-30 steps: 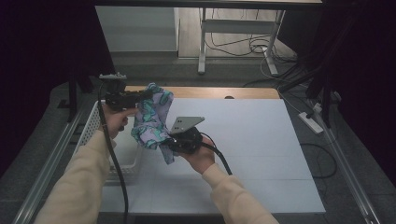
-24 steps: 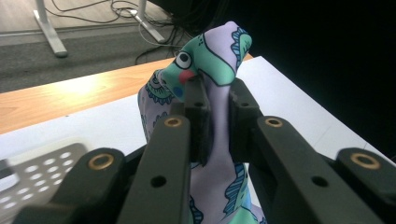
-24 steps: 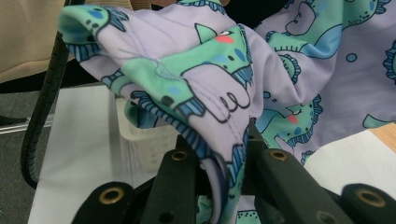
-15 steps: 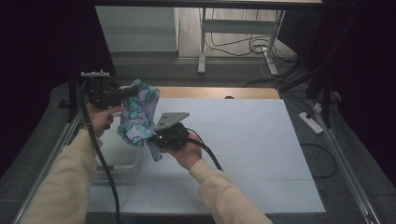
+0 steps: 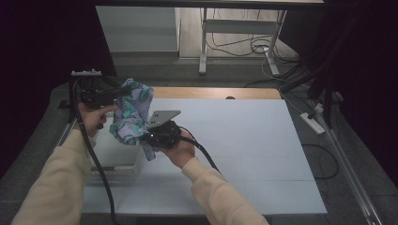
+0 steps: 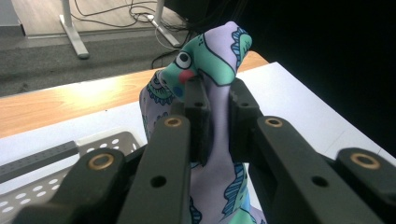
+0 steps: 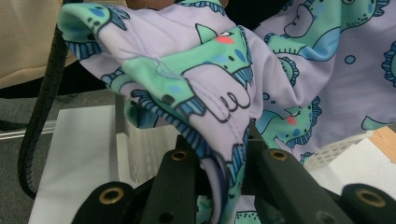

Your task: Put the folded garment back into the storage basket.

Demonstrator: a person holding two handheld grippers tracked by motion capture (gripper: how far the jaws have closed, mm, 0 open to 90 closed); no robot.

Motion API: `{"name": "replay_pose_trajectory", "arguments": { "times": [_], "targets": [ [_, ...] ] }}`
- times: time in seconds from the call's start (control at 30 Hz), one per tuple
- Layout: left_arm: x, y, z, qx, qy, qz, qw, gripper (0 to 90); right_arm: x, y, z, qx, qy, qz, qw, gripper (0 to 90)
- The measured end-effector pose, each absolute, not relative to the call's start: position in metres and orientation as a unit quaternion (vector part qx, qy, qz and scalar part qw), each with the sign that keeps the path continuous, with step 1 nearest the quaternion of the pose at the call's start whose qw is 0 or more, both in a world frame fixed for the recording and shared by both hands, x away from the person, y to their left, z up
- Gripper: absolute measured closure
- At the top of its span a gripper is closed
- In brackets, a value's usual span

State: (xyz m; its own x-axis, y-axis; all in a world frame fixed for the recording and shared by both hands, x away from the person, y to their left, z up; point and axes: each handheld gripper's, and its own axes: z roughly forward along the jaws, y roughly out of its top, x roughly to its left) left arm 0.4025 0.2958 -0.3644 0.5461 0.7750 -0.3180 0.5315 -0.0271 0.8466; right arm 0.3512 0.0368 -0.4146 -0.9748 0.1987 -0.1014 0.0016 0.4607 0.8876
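A lilac cloth printed with green dinosaurs (image 5: 130,115) hangs in the air between both grippers, above the left side of the white table (image 5: 244,140). My left gripper (image 5: 123,92) is shut on the cloth's upper part; in the left gripper view the cloth (image 6: 215,60) is pinched between the black jaws and sticks out past my left gripper (image 6: 218,100). My right gripper (image 5: 144,138) is shut on the cloth's lower edge. The right gripper view has the folded cloth (image 7: 224,84) bunched over the jaws, with my right gripper (image 7: 226,154) partly covered by it.
A white perforated basket (image 5: 110,157) stands on the table's left edge, just under the cloth, and its rim (image 6: 42,182) appears in the left gripper view. A wooden strip (image 5: 216,93) borders the table's far side. Cables and desk legs lie on the floor beyond.
Both hands have carried the cloth to the left, over the basket. Both grips have stayed the same.
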Motion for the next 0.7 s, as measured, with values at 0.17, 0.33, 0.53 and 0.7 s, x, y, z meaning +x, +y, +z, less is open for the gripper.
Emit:
{"name": "replay_pose_trajectory", "arguments": {
  "times": [0.17,0.33,0.53,0.7],
  "targets": [
    [0.401,0.301,-0.363,0.705,0.464,0.119,0.523,80.7,0.352,0.042,-0.413,0.059,0.848,0.518,0.094,80.6],
    [0.400,0.305,-0.363,0.703,0.466,0.120,0.524,80.7,0.352,0.048,-0.413,0.057,0.849,0.518,0.094,80.5],
    [0.399,0.311,-0.364,0.701,0.469,0.122,0.524,80.7,0.352,0.054,-0.414,0.055,0.849,0.518,0.091,80.6],
    [0.398,0.320,-0.366,0.697,0.475,0.124,0.523,80.7,0.353,0.063,-0.415,0.055,0.849,0.518,0.088,80.5]
  ]
}}
